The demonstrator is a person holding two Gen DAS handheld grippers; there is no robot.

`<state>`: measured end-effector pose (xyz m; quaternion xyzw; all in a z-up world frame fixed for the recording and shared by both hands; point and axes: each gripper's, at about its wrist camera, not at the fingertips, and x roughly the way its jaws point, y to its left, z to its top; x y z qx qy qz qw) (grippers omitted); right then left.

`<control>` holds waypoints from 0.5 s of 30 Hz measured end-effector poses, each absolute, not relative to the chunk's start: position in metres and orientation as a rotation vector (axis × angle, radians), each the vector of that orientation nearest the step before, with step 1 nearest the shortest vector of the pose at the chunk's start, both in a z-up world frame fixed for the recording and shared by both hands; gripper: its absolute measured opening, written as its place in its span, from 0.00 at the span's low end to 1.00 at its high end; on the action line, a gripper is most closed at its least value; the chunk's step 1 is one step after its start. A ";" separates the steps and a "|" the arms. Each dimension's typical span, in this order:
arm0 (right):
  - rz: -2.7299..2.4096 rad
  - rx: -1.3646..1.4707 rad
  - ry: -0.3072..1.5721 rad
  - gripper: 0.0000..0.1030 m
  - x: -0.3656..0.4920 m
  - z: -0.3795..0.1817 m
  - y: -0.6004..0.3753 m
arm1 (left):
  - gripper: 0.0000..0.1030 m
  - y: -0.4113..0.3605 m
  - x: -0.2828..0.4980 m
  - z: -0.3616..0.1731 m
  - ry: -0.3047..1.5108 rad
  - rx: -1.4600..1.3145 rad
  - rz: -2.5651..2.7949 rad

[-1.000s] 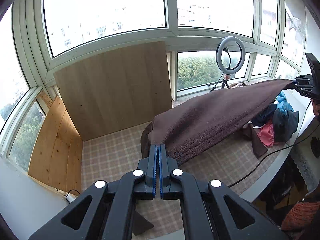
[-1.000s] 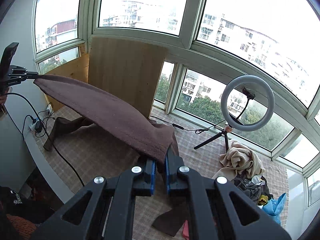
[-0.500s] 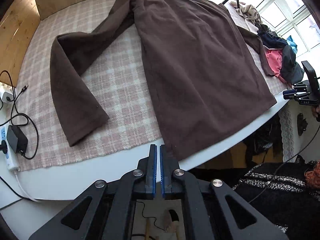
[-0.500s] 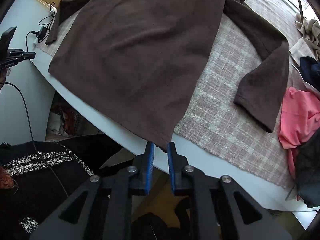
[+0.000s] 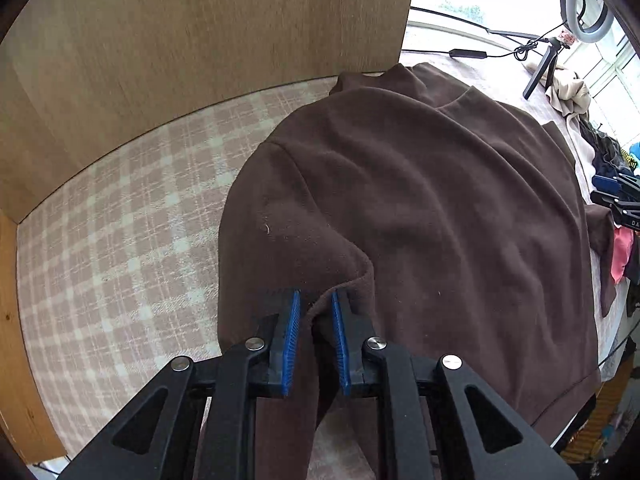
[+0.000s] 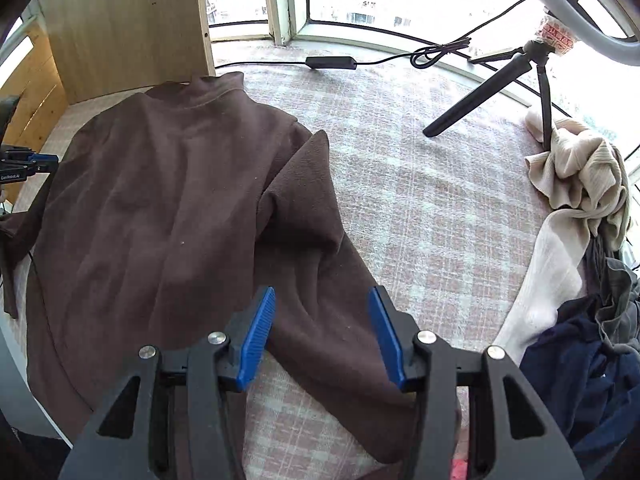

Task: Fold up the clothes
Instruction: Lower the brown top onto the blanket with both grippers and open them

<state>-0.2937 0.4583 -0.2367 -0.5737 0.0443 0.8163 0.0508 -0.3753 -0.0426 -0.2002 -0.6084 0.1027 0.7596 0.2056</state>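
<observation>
A brown long-sleeved fleece top [image 5: 432, 208] lies spread on the checked cloth, collar at the far end. My left gripper [image 5: 316, 312] has its blue pads a little apart with a fold of the top's left sleeve edge between them. In the right wrist view the same top [image 6: 160, 200] lies flat with its right sleeve [image 6: 320, 272] running toward me. My right gripper [image 6: 322, 316] is open wide, just above that sleeve, holding nothing.
A checked cloth [image 5: 120, 240] covers the table. A wooden board [image 5: 200, 40] stands at the back left. A ring light on a tripod [image 6: 532, 52] and a cable stand at the back right. A pile of clothes [image 6: 580, 248] lies at the right.
Both grippers moved forward over the table from its front edge. The right gripper let go of the hem and opened wide. The left gripper's pads parted and now hold a sleeve fold.
</observation>
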 end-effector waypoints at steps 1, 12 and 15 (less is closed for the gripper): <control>2.480 -1.755 0.151 0.47 -0.298 -0.243 0.461 | 0.02 -0.041 -0.375 -0.204 0.298 -1.697 2.105; 2.529 -1.874 0.127 0.04 -0.292 -0.255 0.458 | 0.02 -0.111 -0.376 -0.173 0.265 -1.641 2.242; 2.384 -1.827 -0.024 0.06 -0.281 -0.240 0.466 | 0.04 -0.116 -0.380 -0.190 0.173 -1.713 2.158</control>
